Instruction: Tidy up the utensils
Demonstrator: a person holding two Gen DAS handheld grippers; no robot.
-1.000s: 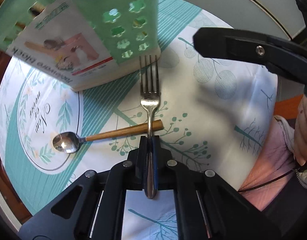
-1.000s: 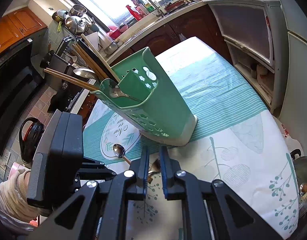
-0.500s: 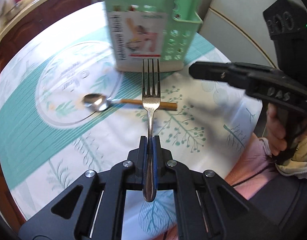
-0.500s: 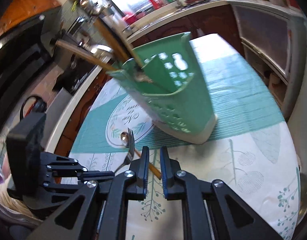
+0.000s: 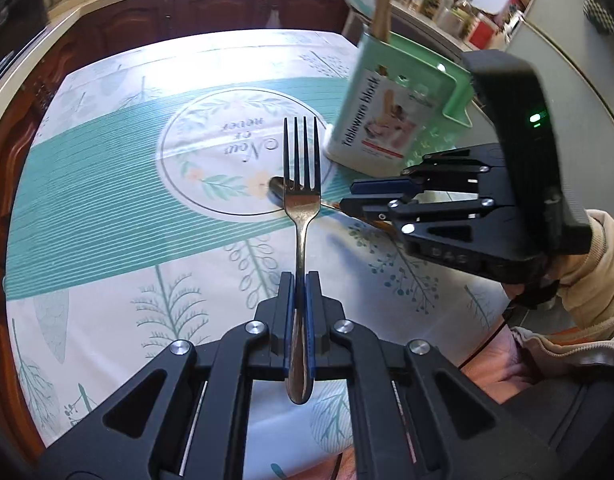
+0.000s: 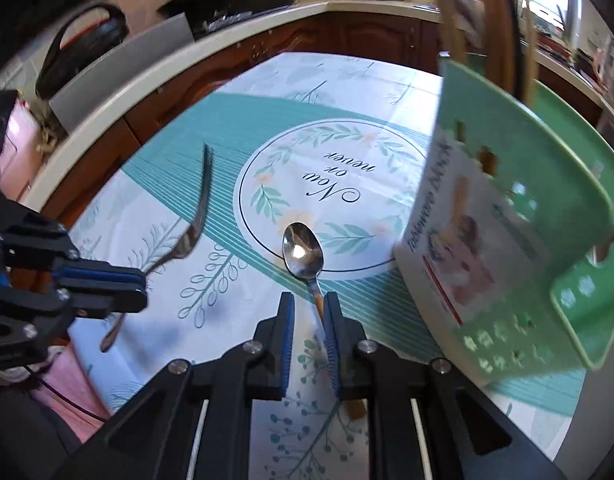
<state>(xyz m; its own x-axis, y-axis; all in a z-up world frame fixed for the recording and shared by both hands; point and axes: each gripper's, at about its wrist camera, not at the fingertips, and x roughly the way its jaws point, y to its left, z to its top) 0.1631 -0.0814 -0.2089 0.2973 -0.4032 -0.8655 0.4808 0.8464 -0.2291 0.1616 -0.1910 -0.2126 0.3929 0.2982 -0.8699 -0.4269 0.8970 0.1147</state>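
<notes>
My left claw [image 5: 300,280] clamps fork [image 5: 301,184]; right claw [image 6: 309,312] open astride spoon [image 6: 303,250] on worktop [image 6: 227,264].

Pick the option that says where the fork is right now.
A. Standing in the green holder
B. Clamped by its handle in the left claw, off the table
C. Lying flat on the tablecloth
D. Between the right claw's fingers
B: the left claw is shut on the handle of the fork, and the right wrist view shows it lifted clear of the tablecloth.
</notes>
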